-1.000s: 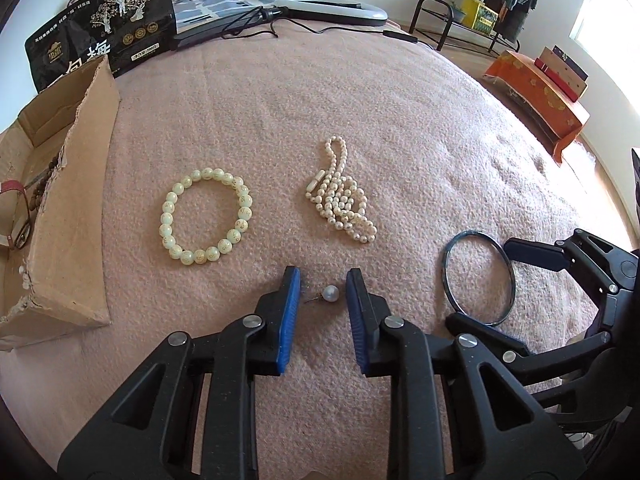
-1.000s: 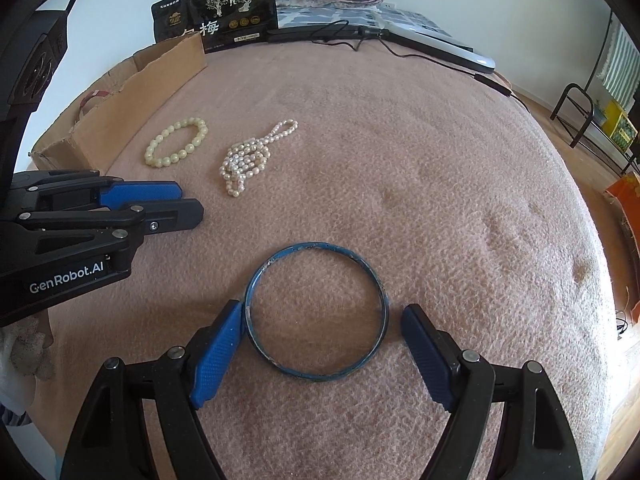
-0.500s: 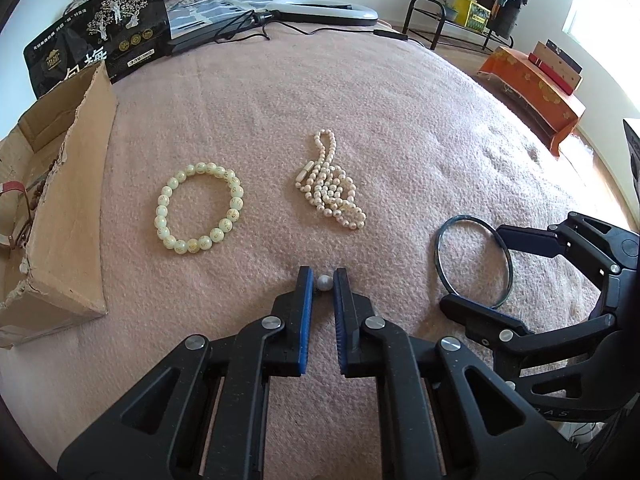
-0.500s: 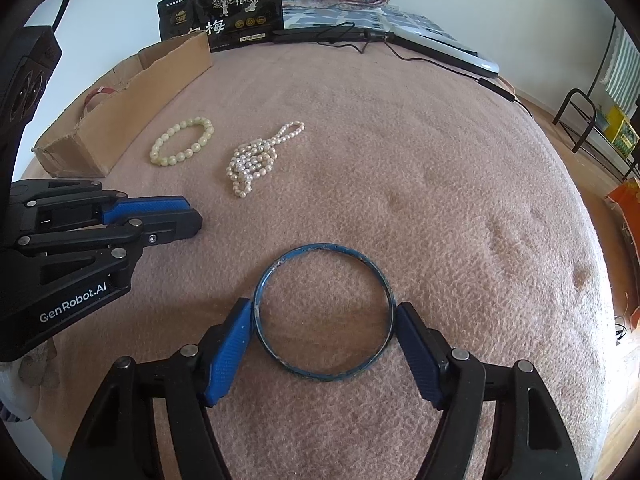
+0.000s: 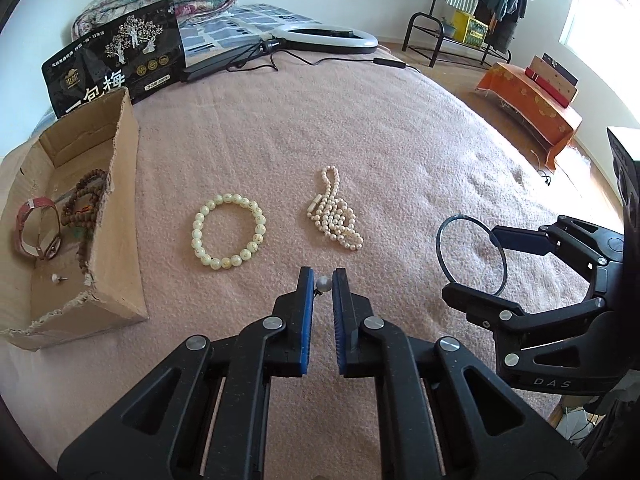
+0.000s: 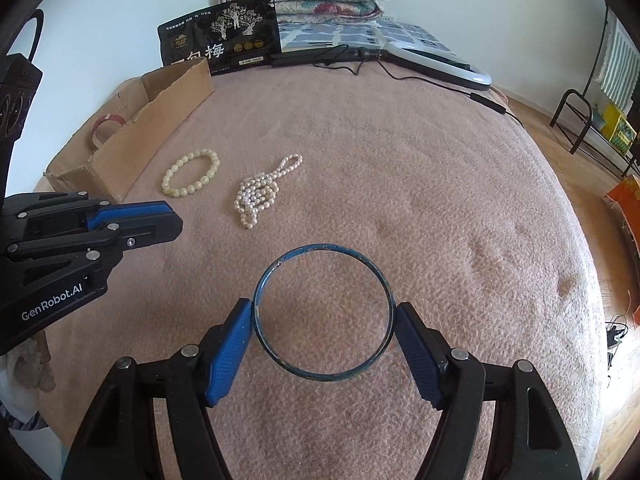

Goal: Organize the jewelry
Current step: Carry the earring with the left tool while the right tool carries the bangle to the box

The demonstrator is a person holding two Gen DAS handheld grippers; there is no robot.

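Left hand-held gripper [image 5: 323,284] was clamped on a pearl stud earring [image 5: 323,283], pinched at the pad tips above the pink blanket [image 5: 360,140]. Right hand-held gripper [image 6: 324,322] stood wide, its pads touching both sides of a blue bangle [image 6: 324,312] that appeared to lie on the blanket. Farther off lay a pale bead bracelet [image 5: 229,236] and a heaped pearl necklace [image 5: 336,216]; at far left, a cardboard box [image 5: 120,216] already held a matching stud [image 5: 58,278]. Step judged: earring pickup done; next, carry it over the box wall and release.
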